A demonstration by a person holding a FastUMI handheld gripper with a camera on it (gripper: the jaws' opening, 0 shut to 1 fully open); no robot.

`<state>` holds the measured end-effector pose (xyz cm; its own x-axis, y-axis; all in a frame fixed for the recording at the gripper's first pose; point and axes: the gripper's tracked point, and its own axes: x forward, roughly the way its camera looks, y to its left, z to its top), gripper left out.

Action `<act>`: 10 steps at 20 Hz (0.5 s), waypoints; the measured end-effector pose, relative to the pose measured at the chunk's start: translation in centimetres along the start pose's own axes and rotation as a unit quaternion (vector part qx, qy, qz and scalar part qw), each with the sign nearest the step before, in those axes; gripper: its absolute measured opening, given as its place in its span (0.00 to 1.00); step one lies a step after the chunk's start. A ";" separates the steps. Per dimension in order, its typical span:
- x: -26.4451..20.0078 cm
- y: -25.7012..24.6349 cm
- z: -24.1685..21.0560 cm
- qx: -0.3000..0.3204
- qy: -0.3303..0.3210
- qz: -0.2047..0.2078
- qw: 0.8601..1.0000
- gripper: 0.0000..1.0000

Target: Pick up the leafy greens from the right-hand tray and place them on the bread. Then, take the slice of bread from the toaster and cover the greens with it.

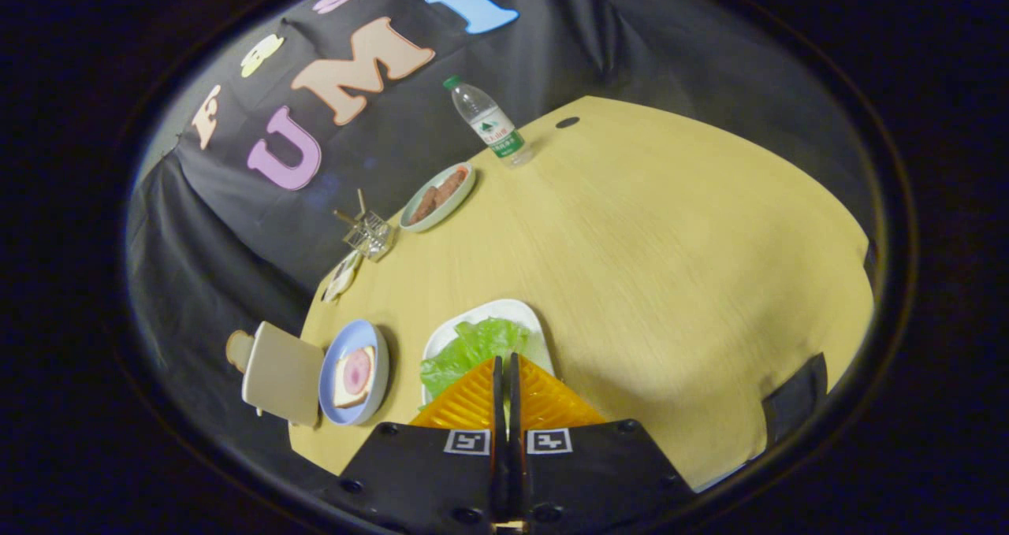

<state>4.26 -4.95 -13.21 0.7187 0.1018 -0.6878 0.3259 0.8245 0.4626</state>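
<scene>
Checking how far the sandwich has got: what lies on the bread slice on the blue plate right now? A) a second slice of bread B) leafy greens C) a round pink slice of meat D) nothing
C: the bread on the blue plate carries a round pink meat slice, while the leafy greens lie on the white tray just ahead of the gripper, whose fingers are closed together.

Riding on the gripper point(504, 359), looking forward along the jaws and down at a tilt onto the bench point(670, 267). Hovering close over the white tray point(504, 308) just ahead, booth wall way beyond.
</scene>
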 end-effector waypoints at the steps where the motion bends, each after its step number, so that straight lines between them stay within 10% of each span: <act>1: -0.5 0.8 0.4 -0.002 -0.006 0.006 1.000 0.03; 10: -3.8 9.8 3.0 -0.039 -0.040 0.053 0.997 0.03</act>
<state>6.60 1.05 -4.36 0.7940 0.1480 -0.5897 0.2000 0.8523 0.4833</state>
